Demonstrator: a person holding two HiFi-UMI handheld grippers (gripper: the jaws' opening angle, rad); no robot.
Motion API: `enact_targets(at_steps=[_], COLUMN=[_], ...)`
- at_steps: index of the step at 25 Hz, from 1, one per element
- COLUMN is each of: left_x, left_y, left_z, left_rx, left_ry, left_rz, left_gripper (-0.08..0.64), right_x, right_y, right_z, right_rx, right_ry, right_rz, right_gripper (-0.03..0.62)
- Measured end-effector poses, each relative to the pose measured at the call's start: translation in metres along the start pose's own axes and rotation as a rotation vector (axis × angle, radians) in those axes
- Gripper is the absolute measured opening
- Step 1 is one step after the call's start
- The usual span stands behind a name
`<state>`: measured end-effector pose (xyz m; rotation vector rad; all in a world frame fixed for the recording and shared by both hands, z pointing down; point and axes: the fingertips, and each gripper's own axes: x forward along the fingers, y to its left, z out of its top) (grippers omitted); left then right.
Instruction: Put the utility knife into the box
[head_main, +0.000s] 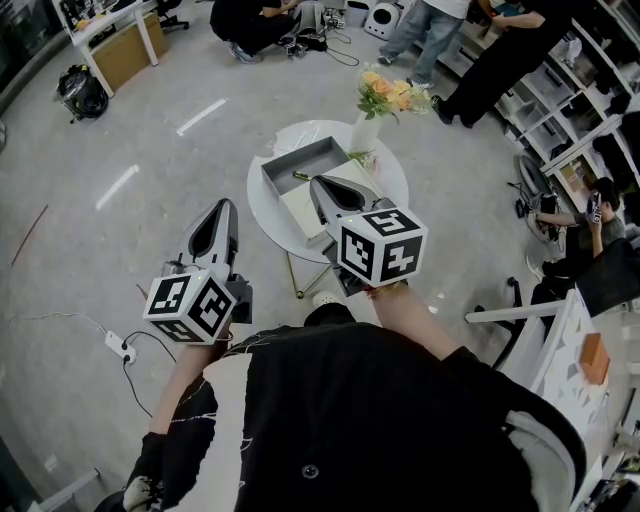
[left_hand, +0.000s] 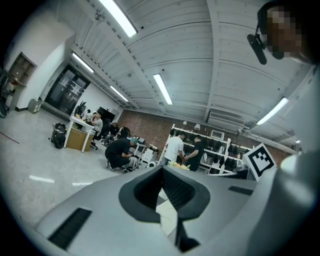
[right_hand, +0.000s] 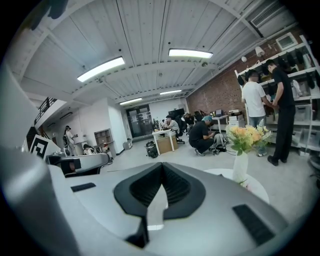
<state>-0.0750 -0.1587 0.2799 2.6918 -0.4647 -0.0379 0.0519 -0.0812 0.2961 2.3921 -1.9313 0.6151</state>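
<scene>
Grey card or board, by the look of it, makes up the shallow open box (head_main: 318, 158), which sits on the round white surface (head_main: 388, 176) with square walls and a flat matte floor. A small yellowish, slender thing (head_main: 300, 176) lies inside it against the near wall. It is too small to name for certain, but it is probably the utility knife. If so, the task looks done, with nothing left but to draw away. If not, no knife shows anywhere else and the whole job remains. Neither tool carries anything. The left tool (head_main: 227, 207) hangs off to the left, over the floor and clear of the surface, its smooth grey jaws pressed tip to tip on nothing. The right tool (head_main: 317, 184) is raised near the box, its jaws likewise together and empty. Just beside the box lies a flat pale slab (head_main: 300, 212), perhaps its lid. A slim white vase (head_main: 366, 130) of soft orange and yellow flowers (head_main: 392, 95) stands behind.
</scene>
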Motion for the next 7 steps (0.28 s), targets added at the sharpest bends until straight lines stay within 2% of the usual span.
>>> enact_targets(at_steps=[7], left_x=[-0.0001], left_y=[-0.0019], left_z=[0.0012], left_rx=[0.002], left_ry=[0.001], left_rz=[0.002], left_gripper=[0.011], right_x=[-0.0019], right_y=[-0.0003], right_z=[0.0007], right_rx=[0.000], right_ry=[0.002], right_rz=[0.002], right_gripper=[0.005])
